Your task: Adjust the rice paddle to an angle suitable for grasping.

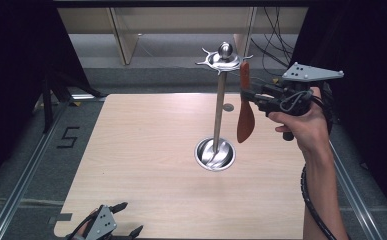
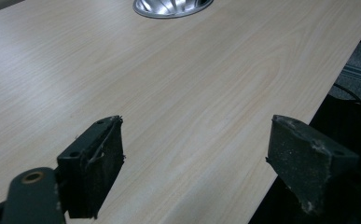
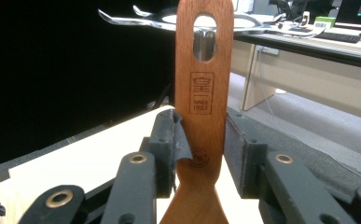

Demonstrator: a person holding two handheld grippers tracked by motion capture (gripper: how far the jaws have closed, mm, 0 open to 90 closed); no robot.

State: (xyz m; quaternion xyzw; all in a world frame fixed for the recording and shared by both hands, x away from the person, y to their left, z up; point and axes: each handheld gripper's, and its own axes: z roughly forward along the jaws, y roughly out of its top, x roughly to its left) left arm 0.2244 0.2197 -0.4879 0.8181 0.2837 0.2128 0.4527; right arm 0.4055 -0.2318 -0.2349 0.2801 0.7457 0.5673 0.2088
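A brown wooden spatula hangs upright, blade down, in my right gripper, which is shut on its handle. The handle's slot is level with the hooked top ring of a steel utensil stand. That stand rises from a round steel base at the table's middle, and the spatula's top sits just right of its crown. My left gripper rests low at the table's near left edge, jaws open with only tabletop between its pads.
The light wooden table ends close to my left gripper at its near edge. Metal floor rails run along both sides. Desks and cables stand beyond the far edge, and a dark curtain lies to the left.
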